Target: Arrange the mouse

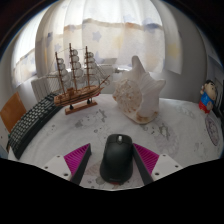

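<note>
A black computer mouse [118, 158] sits between the two fingers of my gripper [118, 150], its scroll wheel pointing away from me. The pink pads show on either side, left [78, 157] and right [148, 157], and the dark fingers press against both flanks of the mouse. The mouse is low over the white speckled table [95, 128]; I cannot tell whether it touches the top. Its rear end is hidden below the view.
A wooden model sailing ship [77, 75] stands beyond the fingers to the left. A black keyboard [33, 122] lies at the far left. A white crystal-like ornament [137, 95] stands ahead to the right, and a small colourful figurine [209, 97] at the far right. Curtains hang behind.
</note>
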Demonstrator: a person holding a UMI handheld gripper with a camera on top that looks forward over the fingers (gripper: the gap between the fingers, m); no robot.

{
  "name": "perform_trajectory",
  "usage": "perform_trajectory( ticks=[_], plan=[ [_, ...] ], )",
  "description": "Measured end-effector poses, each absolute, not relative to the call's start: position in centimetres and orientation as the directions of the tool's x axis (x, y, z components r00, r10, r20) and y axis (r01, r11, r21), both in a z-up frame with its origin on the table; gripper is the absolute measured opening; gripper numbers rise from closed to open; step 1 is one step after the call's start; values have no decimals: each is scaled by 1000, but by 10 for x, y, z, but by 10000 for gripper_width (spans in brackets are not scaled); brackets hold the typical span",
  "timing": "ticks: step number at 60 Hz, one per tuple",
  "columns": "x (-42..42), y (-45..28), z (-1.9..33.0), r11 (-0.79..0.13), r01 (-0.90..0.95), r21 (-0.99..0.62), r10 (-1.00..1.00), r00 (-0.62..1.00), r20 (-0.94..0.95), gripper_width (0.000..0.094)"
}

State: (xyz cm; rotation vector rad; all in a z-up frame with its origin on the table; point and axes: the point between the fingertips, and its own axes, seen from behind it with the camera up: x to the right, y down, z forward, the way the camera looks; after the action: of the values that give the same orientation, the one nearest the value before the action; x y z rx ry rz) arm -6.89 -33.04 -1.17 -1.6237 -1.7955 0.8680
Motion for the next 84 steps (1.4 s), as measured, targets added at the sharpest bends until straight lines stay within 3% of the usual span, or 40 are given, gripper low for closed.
perform_trajectory(
  ticks=[11, 14, 17, 28, 33, 40, 51, 57, 64, 72, 84],
  plan=[
    [-74, -336, -11, 70, 627, -776, 992, -126, -13, 812],
    [-74, -338, -12, 74, 629, -774, 991, -131, -12, 709],
    [-76, -339, -11, 82, 626, -776, 991, -136, -4, 497],
    [-74, -335, 8, 90, 617, -782, 993, -119, 20, 454],
    [-68, -328, 42, 101, 589, -802, 992, -119, 38, 449],
    [-56, -305, 100, 37, 567, -823, 994, -105, -27, 447],
    [-54, -180, 190, -6, 499, -867, 999, -31, -25, 448],
    [-69, -71, 206, 25, 475, -880, 999, 31, 45, 446],
    [-89, 58, 180, 38, 496, -868, 989, 106, 104, 447],
    [-109, 168, 105, -25, 560, -828, 984, 159, 78, 449],
    [-124, 242, -1, -31, 652, -757, 985, 148, 87, 455]
  ],
)
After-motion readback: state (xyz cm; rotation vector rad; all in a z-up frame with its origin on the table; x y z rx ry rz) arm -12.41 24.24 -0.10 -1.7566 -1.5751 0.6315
